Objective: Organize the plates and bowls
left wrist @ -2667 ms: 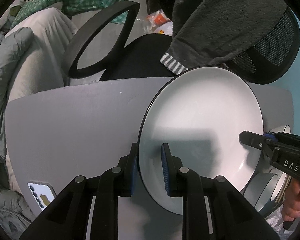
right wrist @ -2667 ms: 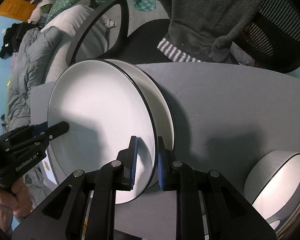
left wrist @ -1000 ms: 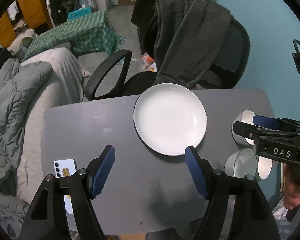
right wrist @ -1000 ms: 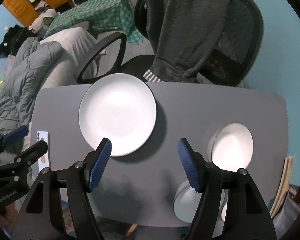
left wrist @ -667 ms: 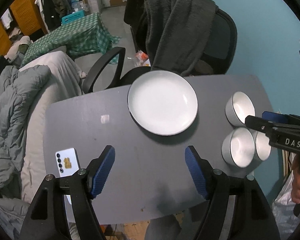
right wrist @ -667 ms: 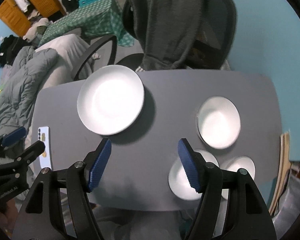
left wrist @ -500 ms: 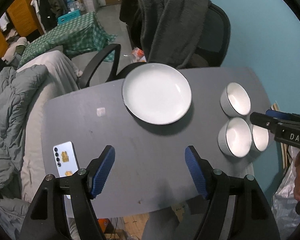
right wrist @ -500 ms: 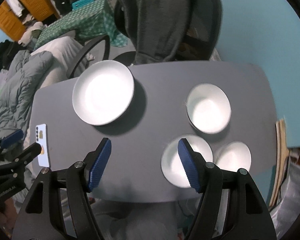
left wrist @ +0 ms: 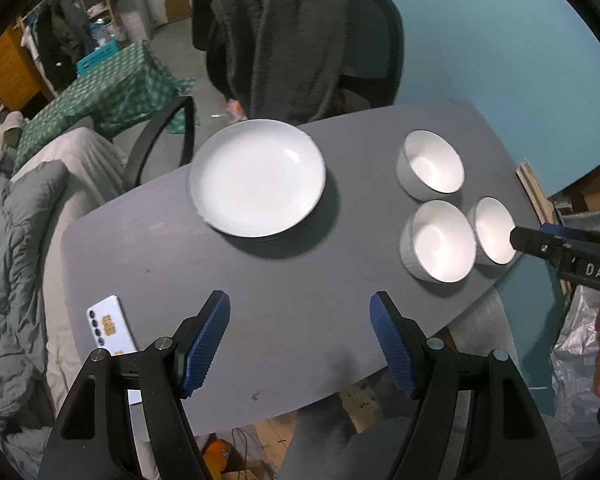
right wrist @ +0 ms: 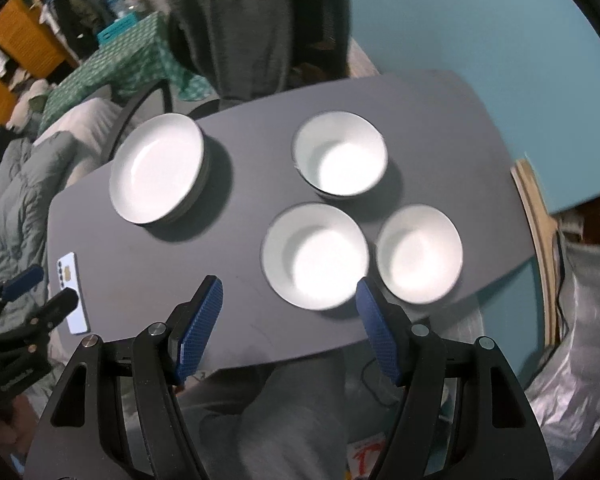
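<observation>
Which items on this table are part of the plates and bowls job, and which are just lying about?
Part of the job:
- stacked plates
- three white bowls

Just lying about:
- phone
- grey garment on the office chair

Both plates, clamped on edge 2.7 s ago, now lie flat as one stack of plates (left wrist: 257, 178) on the grey table (left wrist: 284, 280); the left gripper (left wrist: 300, 340) and right gripper (right wrist: 288, 326) have released, jaws spread wide, and risen well above the table; three bowls (right wrist: 316, 256) have entered both views.
</observation>
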